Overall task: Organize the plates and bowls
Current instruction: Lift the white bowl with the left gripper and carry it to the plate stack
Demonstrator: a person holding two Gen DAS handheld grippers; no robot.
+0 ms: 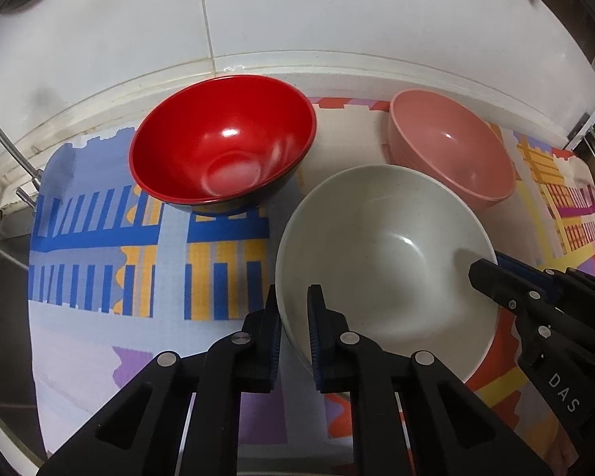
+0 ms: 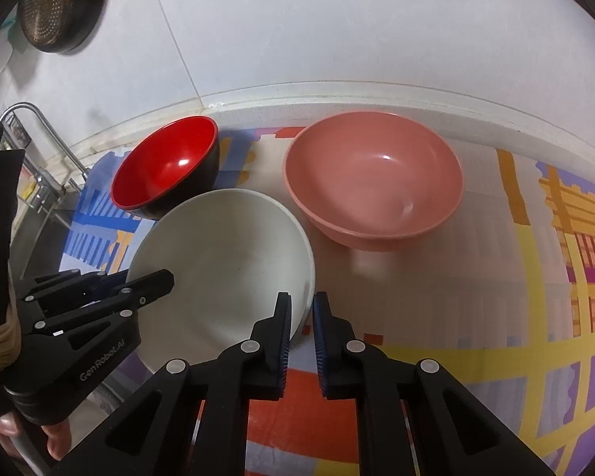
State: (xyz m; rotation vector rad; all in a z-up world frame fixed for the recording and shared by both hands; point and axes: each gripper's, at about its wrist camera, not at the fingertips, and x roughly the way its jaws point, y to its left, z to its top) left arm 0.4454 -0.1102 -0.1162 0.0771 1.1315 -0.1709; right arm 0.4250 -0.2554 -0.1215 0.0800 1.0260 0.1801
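A white bowl (image 1: 384, 261) (image 2: 222, 254) sits nearest me on a colourful patterned mat (image 1: 99, 238) (image 2: 456, 277). My left gripper (image 1: 294, 297) (image 2: 139, 281) is shut on its left rim, one finger inside and one outside. On the opposite rim my right gripper (image 2: 302, 301) (image 1: 496, 267) is shut in the same way. Behind it to the left stands a red bowl (image 1: 222, 139) (image 2: 166, 162) with a black outside. A pink bowl (image 1: 452, 146) (image 2: 377, 178) stands behind it to the right. Both of those are upright and empty.
The mat lies on a counter against a white tiled wall (image 1: 297, 8). A metal faucet (image 2: 47, 135) and a sink (image 1: 4, 261) lie to the left. A round strainer (image 2: 47, 4) hangs on the wall at upper left. A person's hand (image 2: 4, 432) holds the left gripper.
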